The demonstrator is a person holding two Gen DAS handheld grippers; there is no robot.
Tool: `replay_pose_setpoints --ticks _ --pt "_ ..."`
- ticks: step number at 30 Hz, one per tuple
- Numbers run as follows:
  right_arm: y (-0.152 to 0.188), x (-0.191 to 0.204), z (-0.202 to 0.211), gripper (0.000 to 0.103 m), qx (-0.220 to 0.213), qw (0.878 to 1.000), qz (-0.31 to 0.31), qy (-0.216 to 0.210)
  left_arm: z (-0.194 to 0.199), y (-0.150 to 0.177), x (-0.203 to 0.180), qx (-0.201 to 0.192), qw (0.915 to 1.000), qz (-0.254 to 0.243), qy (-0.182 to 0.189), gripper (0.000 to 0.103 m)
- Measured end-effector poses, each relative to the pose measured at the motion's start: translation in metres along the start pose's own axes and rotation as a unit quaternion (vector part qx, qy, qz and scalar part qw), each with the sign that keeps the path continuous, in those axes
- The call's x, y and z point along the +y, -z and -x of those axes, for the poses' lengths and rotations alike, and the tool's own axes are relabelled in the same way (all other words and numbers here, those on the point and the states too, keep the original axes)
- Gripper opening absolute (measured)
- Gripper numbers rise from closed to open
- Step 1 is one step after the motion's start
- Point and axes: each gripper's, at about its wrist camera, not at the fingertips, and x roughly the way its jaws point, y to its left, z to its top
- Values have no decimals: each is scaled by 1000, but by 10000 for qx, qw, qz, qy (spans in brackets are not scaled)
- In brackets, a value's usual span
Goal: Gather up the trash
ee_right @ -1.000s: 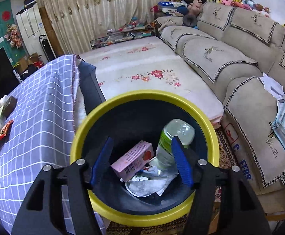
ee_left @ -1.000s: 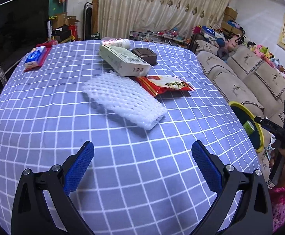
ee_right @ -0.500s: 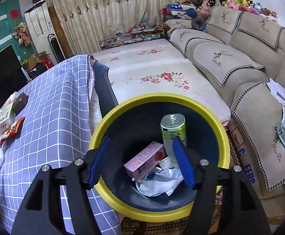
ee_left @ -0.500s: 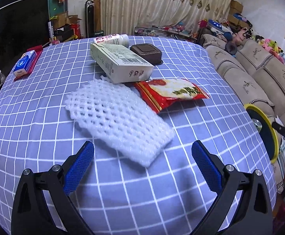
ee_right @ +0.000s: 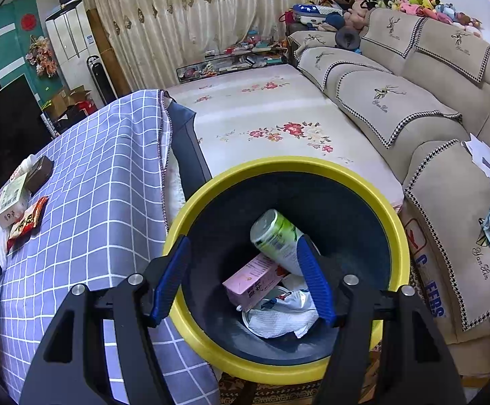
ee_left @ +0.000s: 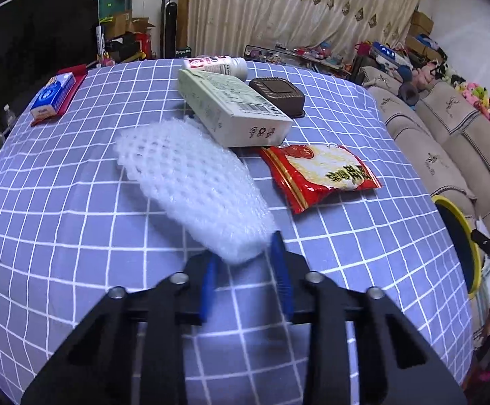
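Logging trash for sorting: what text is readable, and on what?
"FERS", partly hidden, on the cardboard box.
Roughly "Yan Bin" on the sofa cover.
Yellow Chinese characters on the red snack packet: blurred.
Print on pale carton, white bottle, pink box: too small.
None on the white foam net.

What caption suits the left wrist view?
Left gripper, fingers just closing on white foam net atop checked tablecloth.
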Motion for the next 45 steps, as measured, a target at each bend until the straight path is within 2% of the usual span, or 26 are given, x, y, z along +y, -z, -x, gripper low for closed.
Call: replay_pose_setpoints --ticks 2,9,20,27,30,34,35,37,38,39,41,42,45 --pt "1 2 1 63 12 10000 23 -25 7 5 6 -25 10000 18 27 15" --pt "1 8 7 63 -23 9999 63 -96 51 26 22 -296 9995 -26 120 14" --pt "5 10 35 63 -202 9995 76 -240 123 37 -7 -734 9940 -557 596 14" --pt "6 -4 46 63 -307 9992 -32 -241 133 32 -36 -815 9899 -811 826 11" --pt "7 -10 45 63 -296 9993 -90 -230 134 31 -44 -810 9896 -892 787 11" --pt "8 -15 41 63 -237 9993 -144 -249 120 28 -49 -590 9916 -962 628 12" --pt "9 -16 40 63 -223 9993 -150 -259 117 28 -50 -552 9917 -998 591 14" --pt "10 -16 39 63 -203 9993 -156 -264 111 28 -53 -450 9922 -1002 595 35" --pt "10 -16 38 63 -199 9993 -160 -264 109 28 -53 -394 9924 -968 647 58" --pt "11 -16 38 63 -197 9993 -164 -265 109 29 -54 -393 9923 -948 700 67" --pt "10 -17 38 63 -198 9993 -178 -265 108 30 -55 -410 9923 -996 613 69" --pt "10 -17 38 63 -199 9993 -181 -267 106 29 -56 -400 9926 -996 571 74" --pt "10 -15 37 63 -202 9993 -164 -281 98 26 -55 -318 9933 -945 579 75"
